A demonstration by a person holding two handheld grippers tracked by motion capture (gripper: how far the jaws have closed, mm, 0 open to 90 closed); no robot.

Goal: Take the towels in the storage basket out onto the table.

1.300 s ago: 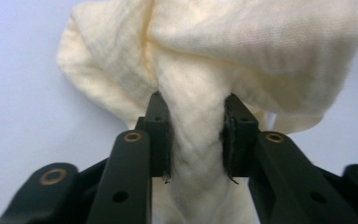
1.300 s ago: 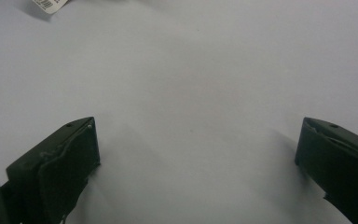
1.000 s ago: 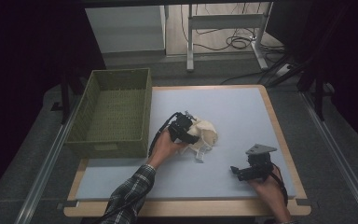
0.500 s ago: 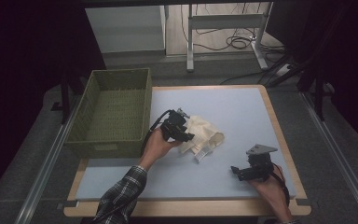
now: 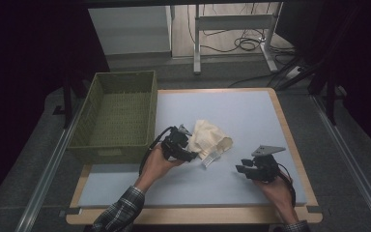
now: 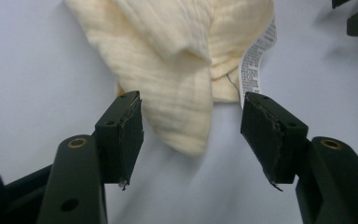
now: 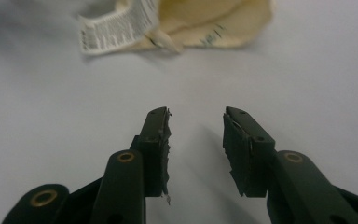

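Observation:
A crumpled cream cloth (image 5: 209,137) with a white care label (image 5: 211,158) lies on the pale blue table mat (image 5: 232,108). My left gripper (image 5: 189,149) sits at the cloth's left edge. In the left gripper view its jaws stand wide apart, open (image 6: 192,135), with a fold of the cloth (image 6: 182,70) lying between and beyond them; the label (image 6: 254,58) hangs by the right jaw. My right gripper (image 5: 243,170) rests low at the front right, open (image 7: 196,144) with bare mat between its jaws. The cloth (image 7: 214,18) and label (image 7: 114,25) lie ahead of it.
A green woven basket (image 5: 118,116) stands off the mat's left side, beside the left hand. The table's wooden rim (image 5: 290,140) runs along the right. Desk legs and cables (image 5: 236,43) lie on the floor behind.
The left gripper has let go of the cloth and drawn back toward the person; the cloth has spread out on the mat, its label now showing. The right gripper has stayed put.

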